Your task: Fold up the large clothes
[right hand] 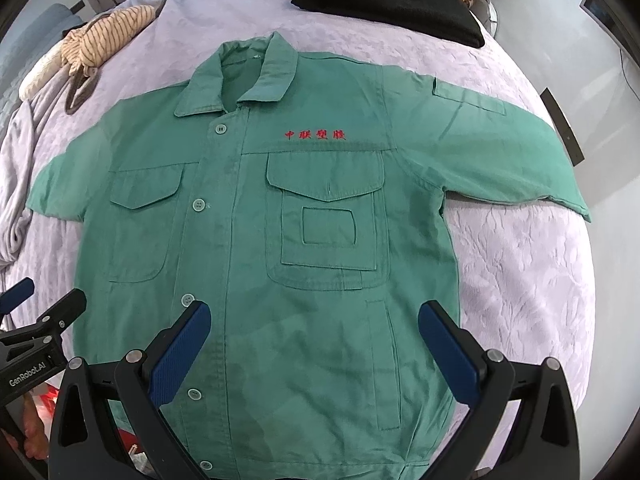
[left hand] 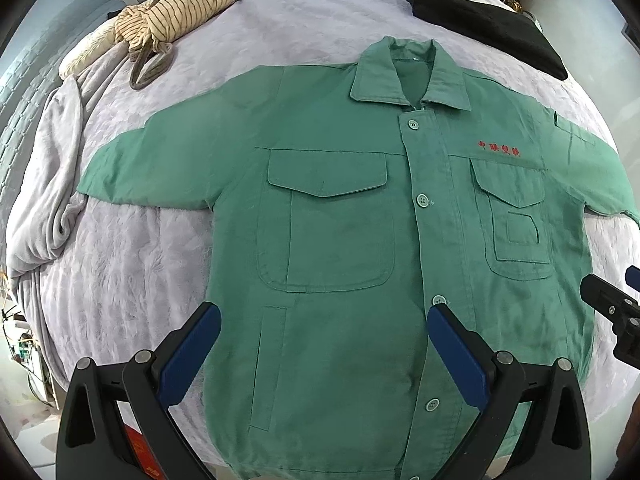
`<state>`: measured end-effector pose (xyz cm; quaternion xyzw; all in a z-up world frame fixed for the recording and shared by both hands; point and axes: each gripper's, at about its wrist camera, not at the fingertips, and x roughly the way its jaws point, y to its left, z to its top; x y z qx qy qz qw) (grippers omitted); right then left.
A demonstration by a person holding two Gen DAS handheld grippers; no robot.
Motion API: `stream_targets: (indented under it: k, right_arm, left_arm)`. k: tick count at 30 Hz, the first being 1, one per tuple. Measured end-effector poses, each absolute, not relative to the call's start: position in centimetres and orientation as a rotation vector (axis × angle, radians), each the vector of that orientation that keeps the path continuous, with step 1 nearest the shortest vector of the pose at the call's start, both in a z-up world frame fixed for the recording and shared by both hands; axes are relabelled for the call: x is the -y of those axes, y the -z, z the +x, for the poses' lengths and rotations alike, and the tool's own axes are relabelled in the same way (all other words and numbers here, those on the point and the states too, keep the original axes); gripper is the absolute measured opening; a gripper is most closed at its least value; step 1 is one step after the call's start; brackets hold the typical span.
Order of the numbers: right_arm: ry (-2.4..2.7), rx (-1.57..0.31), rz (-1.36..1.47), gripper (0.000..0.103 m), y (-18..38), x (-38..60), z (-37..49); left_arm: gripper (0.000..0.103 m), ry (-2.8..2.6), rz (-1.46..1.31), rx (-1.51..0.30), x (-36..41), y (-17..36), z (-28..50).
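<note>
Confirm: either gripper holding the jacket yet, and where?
No. Left gripper and right gripper are both open above the green jacket, which lies flat and ungrasped.

The green jacket [right hand: 248, 280] is matt woven cloth with glossy plastic buttons [right hand: 199, 205] and red embroidered lettering [right hand: 315, 135], lying on a bed [right hand: 520, 280] covered in plush, faintly textured lavender fabric, while beyond its collar lies a matt black folded garment [right hand: 384, 4].
</note>
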<state>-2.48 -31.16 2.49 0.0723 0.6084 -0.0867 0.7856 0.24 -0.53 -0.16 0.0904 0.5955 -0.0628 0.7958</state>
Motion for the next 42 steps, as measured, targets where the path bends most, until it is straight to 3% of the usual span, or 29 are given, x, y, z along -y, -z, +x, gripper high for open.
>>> stream_targets:
  k: [42]
  right_arm:
    - [0.199,-1.304,0.150,0.103,-3.28,30.70,-2.24]
  left_arm:
    - [0.103,0.138,0.218,-1.252,0.64,-0.64,0.11]
